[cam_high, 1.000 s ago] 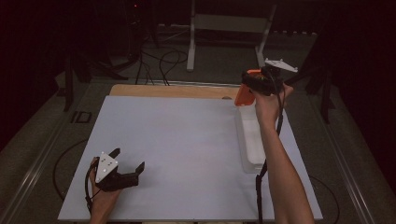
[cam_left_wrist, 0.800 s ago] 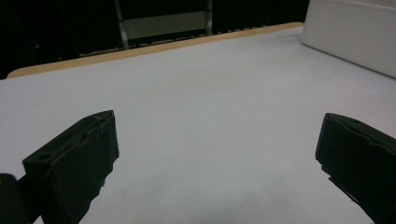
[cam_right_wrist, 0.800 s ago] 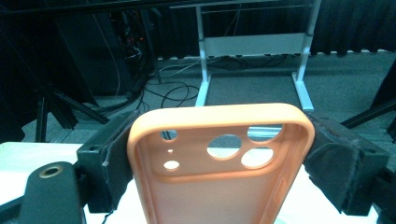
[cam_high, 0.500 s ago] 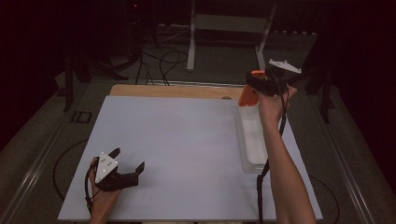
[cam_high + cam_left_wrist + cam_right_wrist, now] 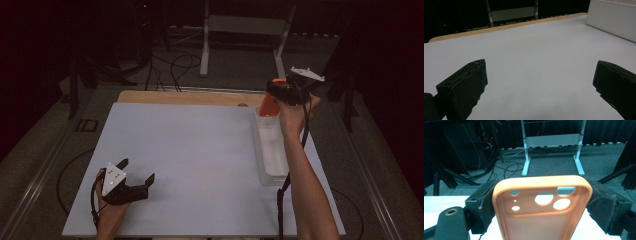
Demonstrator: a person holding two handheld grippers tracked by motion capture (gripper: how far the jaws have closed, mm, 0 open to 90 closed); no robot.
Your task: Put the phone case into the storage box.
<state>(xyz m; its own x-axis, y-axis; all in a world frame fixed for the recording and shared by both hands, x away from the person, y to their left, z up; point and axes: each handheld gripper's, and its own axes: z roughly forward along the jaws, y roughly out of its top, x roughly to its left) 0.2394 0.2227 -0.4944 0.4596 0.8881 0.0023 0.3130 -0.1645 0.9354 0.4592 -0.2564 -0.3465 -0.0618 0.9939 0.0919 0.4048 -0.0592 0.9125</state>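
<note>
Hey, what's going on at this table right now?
A person works with two hand-held grippers. The right gripper is shut on an orange phone case, holding it up above the far end of a white tray at the table's right side. The left gripper rests open and empty on the white table near the front edge.

The case point(image 5: 541, 207), in the middle of the right gripper view, looks like matt, smooth orange plastic or rubber, and the pads point(image 5: 485, 205) beside it seem rough black foam. The sheet point(image 5: 200, 160) is smooth, matt white over a wooden table point(image 5: 190, 97). The tray point(image 5: 272, 150) looks like translucent plastic.
</note>
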